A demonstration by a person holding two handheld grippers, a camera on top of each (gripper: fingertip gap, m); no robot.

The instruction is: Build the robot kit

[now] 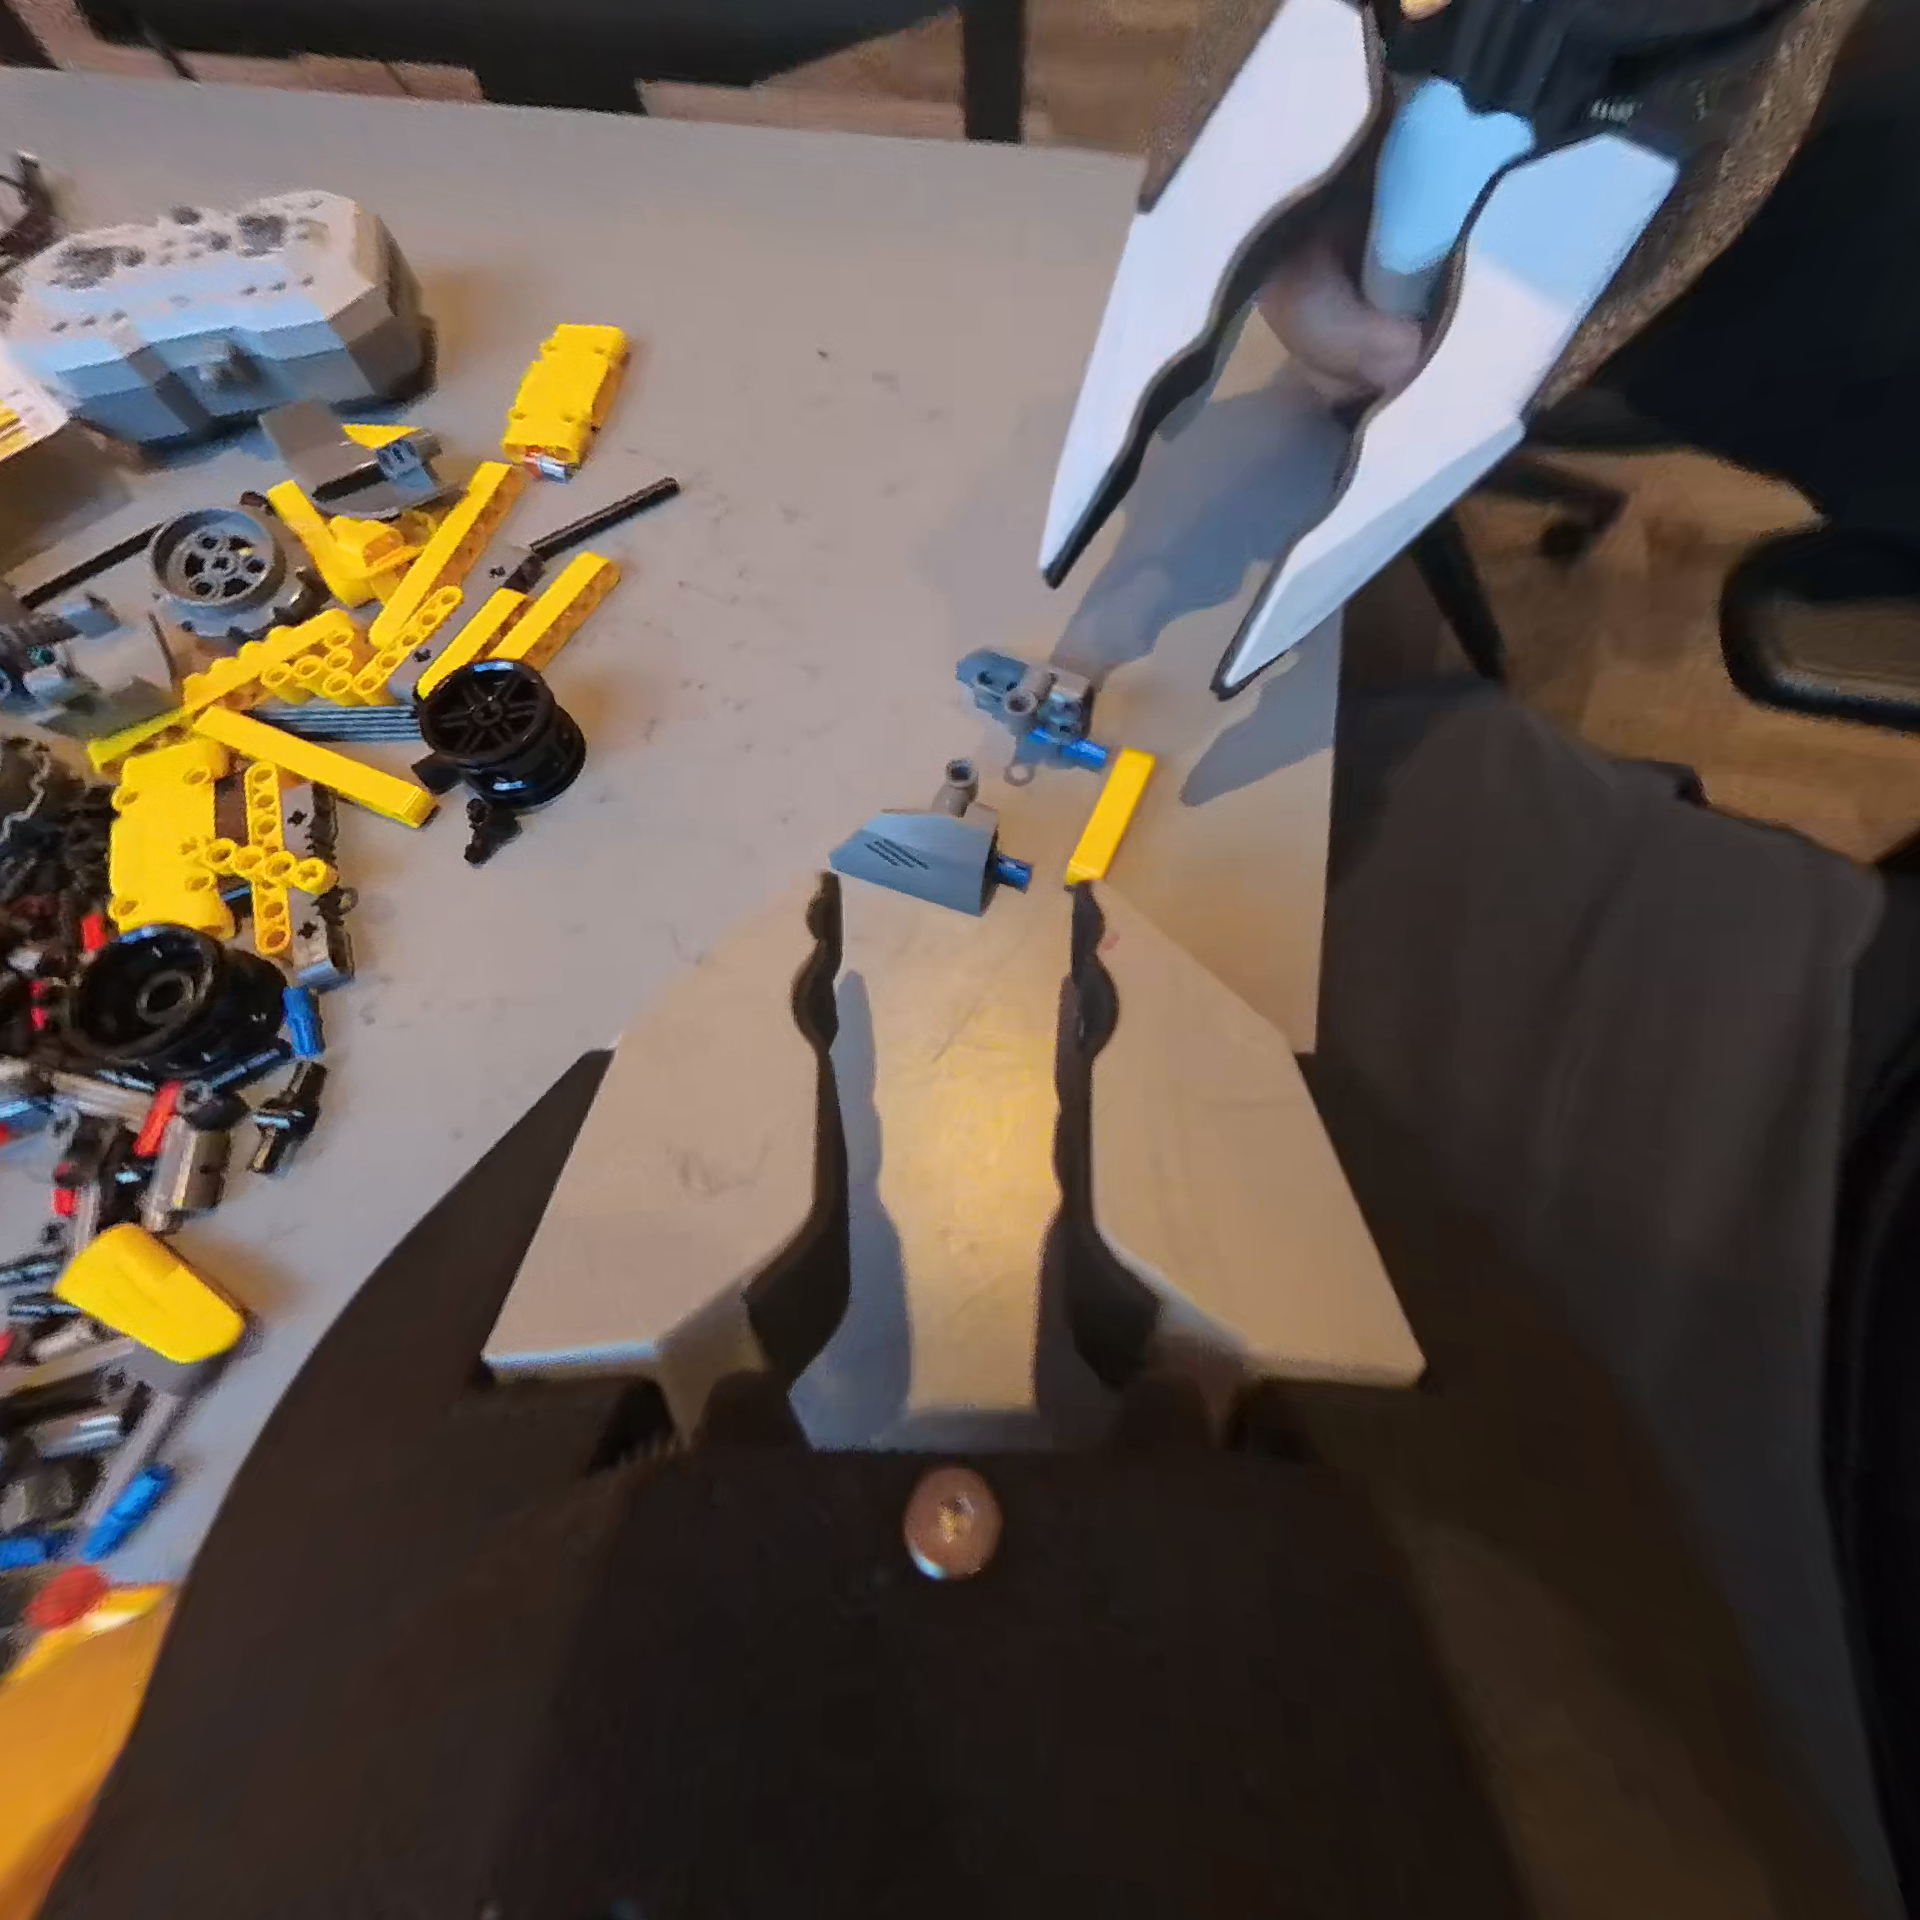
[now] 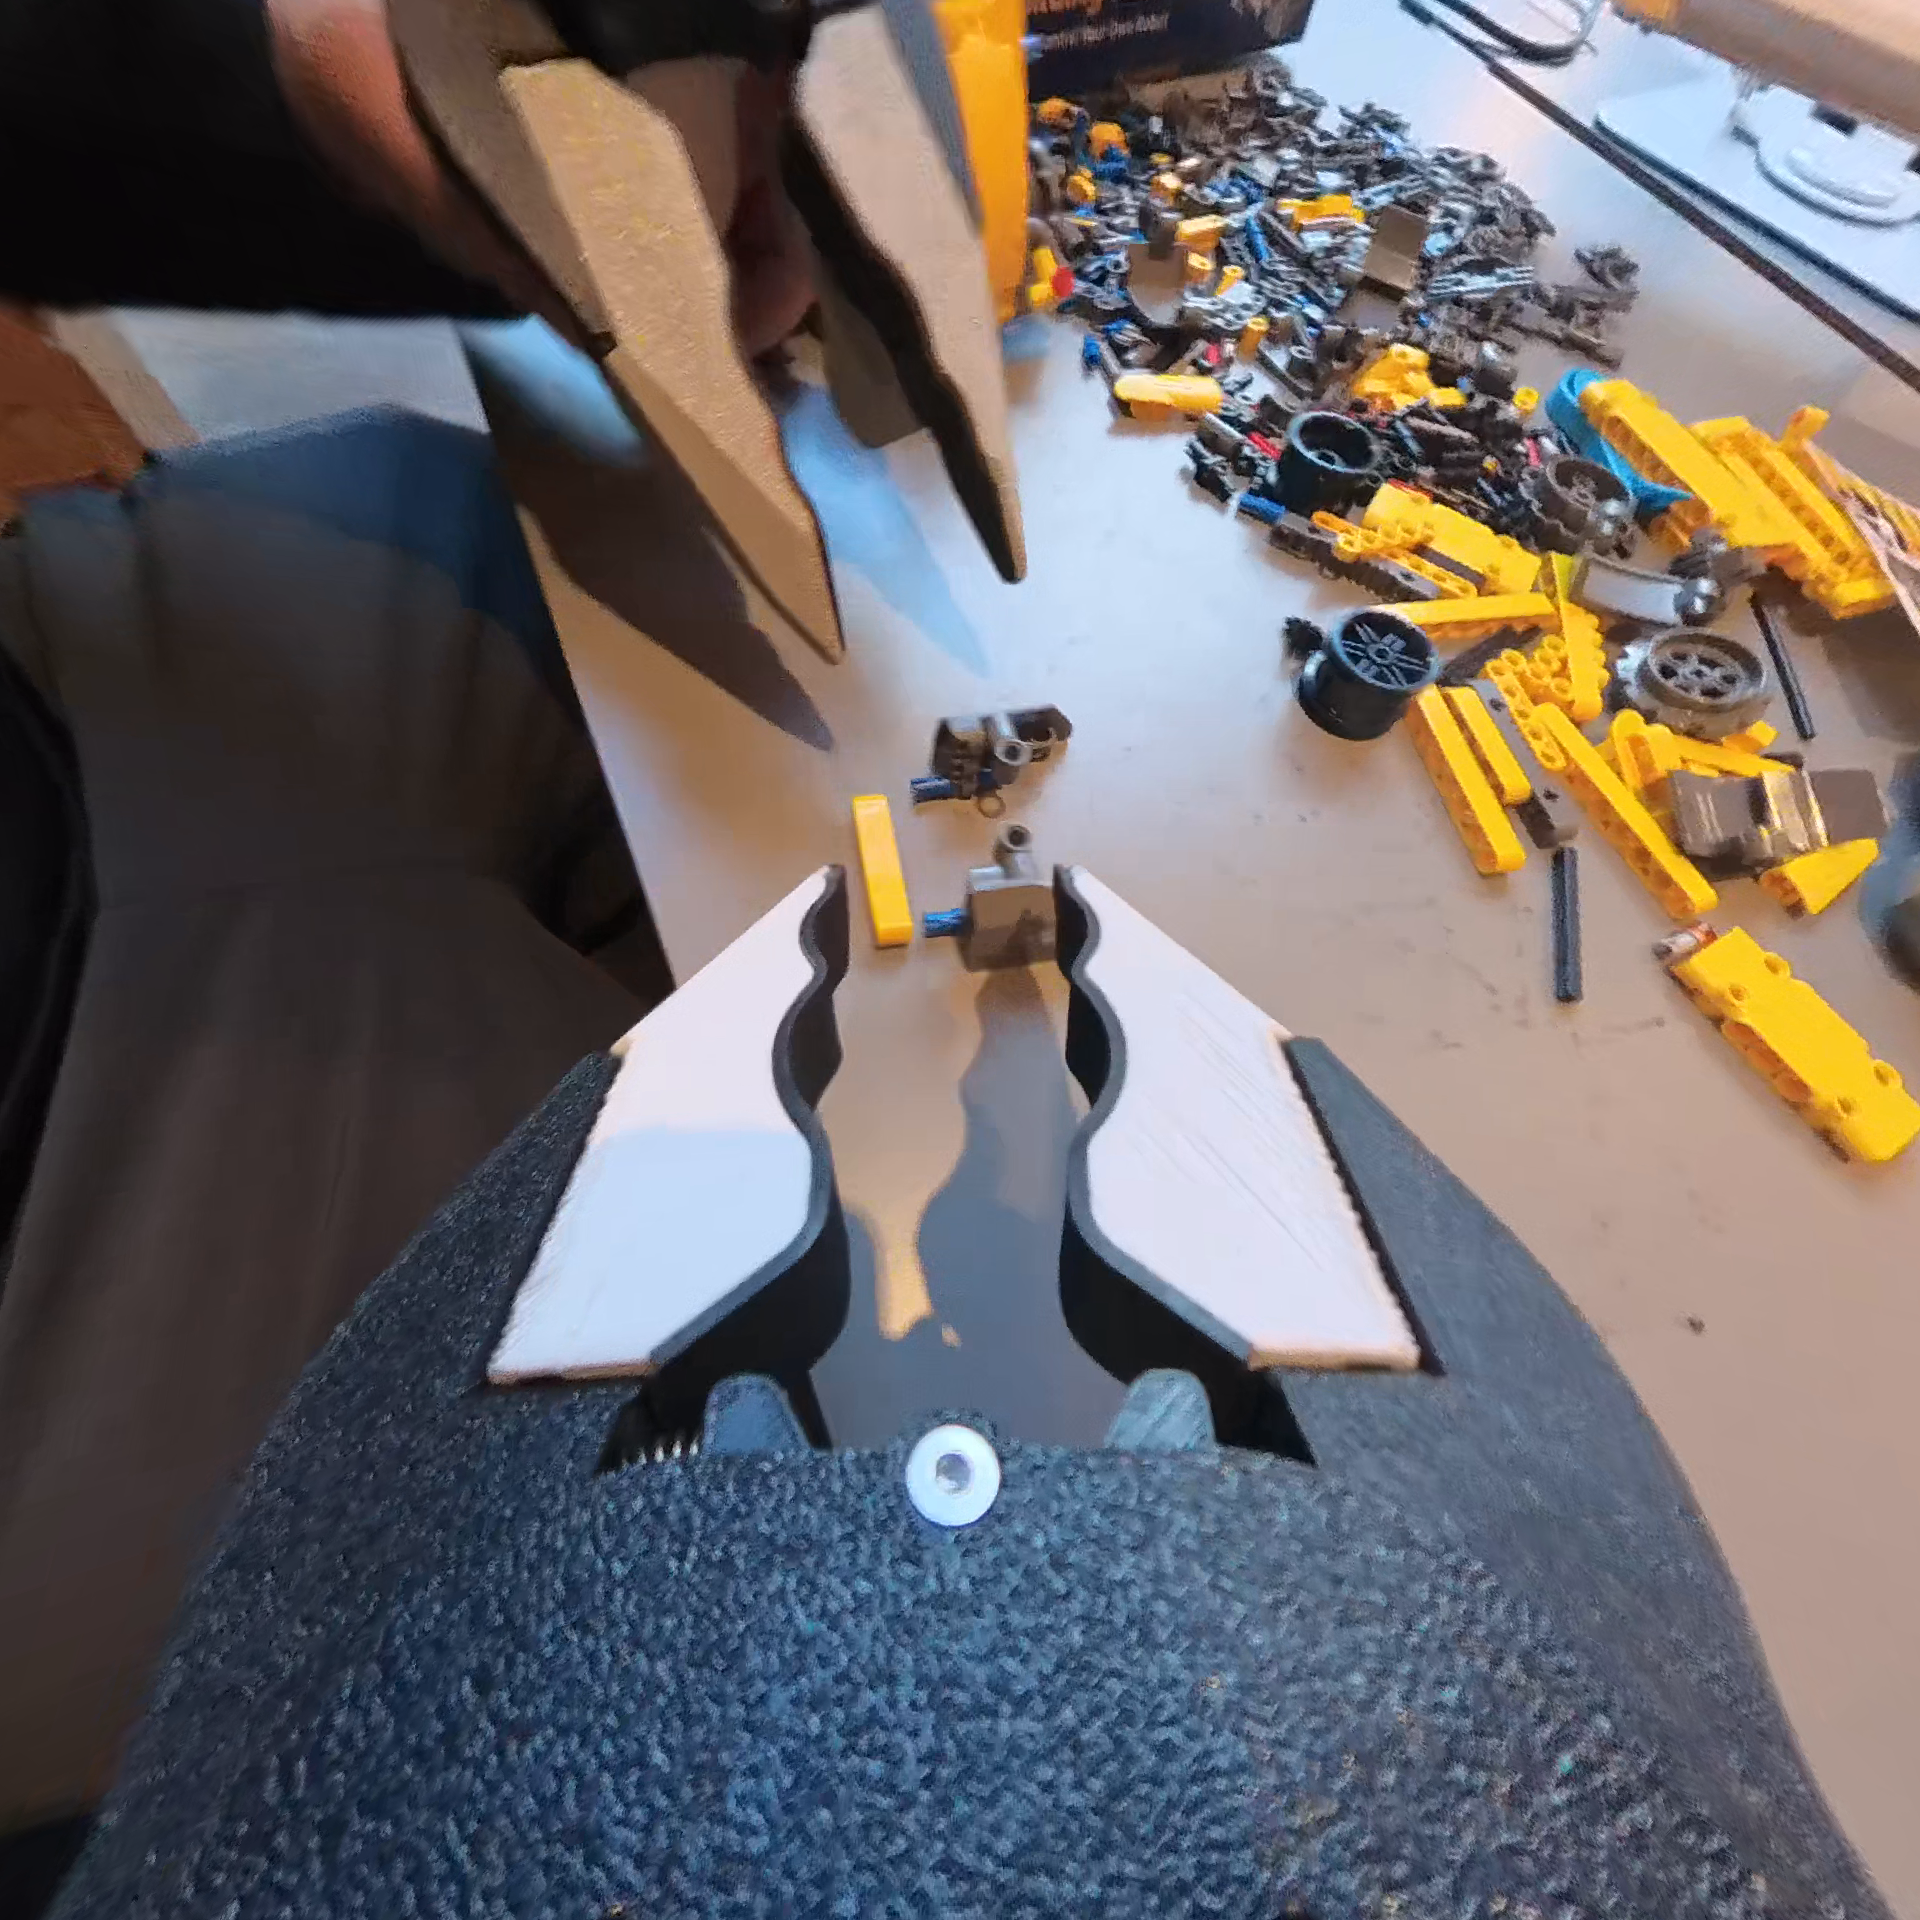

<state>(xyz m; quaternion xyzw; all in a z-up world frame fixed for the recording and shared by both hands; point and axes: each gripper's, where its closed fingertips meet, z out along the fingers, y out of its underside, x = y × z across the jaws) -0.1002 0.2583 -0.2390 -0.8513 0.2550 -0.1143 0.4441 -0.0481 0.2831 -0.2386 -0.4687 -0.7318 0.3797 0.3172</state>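
The left claw (image 1: 951,883) and right claw (image 2: 951,883) both hang spread wide and empty over the near edge of the table (image 1: 831,312). Just ahead lie a grey wedge block with a blue pin (image 1: 920,847), a flat yellow bar (image 1: 1110,816) and a small grey-blue joint cluster (image 1: 1029,696). They look light, rigid and slick, best pinched across flat sides. The yellow-and-black parts heap (image 1: 312,675) sits farther off.
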